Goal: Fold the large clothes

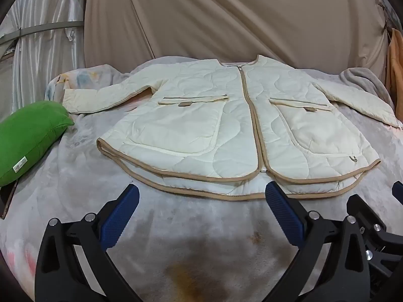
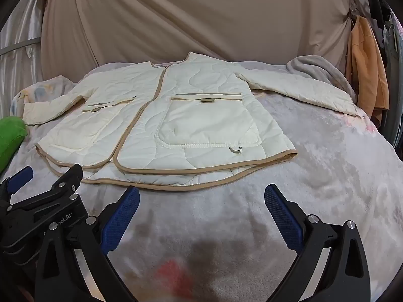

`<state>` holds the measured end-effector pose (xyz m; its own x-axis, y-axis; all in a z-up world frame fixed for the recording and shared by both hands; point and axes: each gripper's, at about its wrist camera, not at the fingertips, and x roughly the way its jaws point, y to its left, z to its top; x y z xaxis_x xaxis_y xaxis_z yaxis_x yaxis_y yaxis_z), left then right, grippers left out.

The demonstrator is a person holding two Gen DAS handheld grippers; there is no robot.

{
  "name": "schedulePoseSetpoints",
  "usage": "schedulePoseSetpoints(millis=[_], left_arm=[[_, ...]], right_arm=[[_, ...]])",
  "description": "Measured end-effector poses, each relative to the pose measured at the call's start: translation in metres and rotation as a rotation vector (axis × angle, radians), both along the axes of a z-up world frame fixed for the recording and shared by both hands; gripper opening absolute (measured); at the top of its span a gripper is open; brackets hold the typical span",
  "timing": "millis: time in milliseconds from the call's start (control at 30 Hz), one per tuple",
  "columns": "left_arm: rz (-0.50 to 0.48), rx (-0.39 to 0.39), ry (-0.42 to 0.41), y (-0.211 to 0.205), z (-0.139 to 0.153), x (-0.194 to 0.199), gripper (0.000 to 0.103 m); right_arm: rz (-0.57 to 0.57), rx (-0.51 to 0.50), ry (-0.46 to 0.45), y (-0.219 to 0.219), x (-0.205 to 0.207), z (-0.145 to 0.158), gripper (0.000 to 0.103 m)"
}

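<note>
A cream quilted jacket [image 1: 201, 123] with tan trim lies flat and zipped on a grey blanket, front up, both sleeves spread out to the sides. It also shows in the right wrist view [image 2: 191, 118]. My left gripper [image 1: 201, 201] is open and empty, hovering just in front of the jacket's hem. My right gripper [image 2: 201, 201] is open and empty, also just in front of the hem, to the right of the left one. The left gripper's body shows at the left of the right wrist view [image 2: 45, 196].
A green pillow [image 1: 27, 136] lies at the left edge of the bed. The grey blanket [image 1: 201, 239] covers the bed. A beige curtain [image 1: 226, 20] hangs behind. An orange garment [image 2: 365, 70] hangs at the right.
</note>
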<state>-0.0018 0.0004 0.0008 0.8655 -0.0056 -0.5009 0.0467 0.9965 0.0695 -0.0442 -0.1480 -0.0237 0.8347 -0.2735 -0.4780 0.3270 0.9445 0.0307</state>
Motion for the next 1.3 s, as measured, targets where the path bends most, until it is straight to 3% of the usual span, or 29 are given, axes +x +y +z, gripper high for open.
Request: schedulePoseSetpoints(millis=[1300], left_arm=[[0.012, 0.020, 0.011, 0.000, 0.004, -0.002, 0.097]], right_arm=[[-0.006, -0.010, -0.001, 0.001, 0.000, -0.001, 0.098]])
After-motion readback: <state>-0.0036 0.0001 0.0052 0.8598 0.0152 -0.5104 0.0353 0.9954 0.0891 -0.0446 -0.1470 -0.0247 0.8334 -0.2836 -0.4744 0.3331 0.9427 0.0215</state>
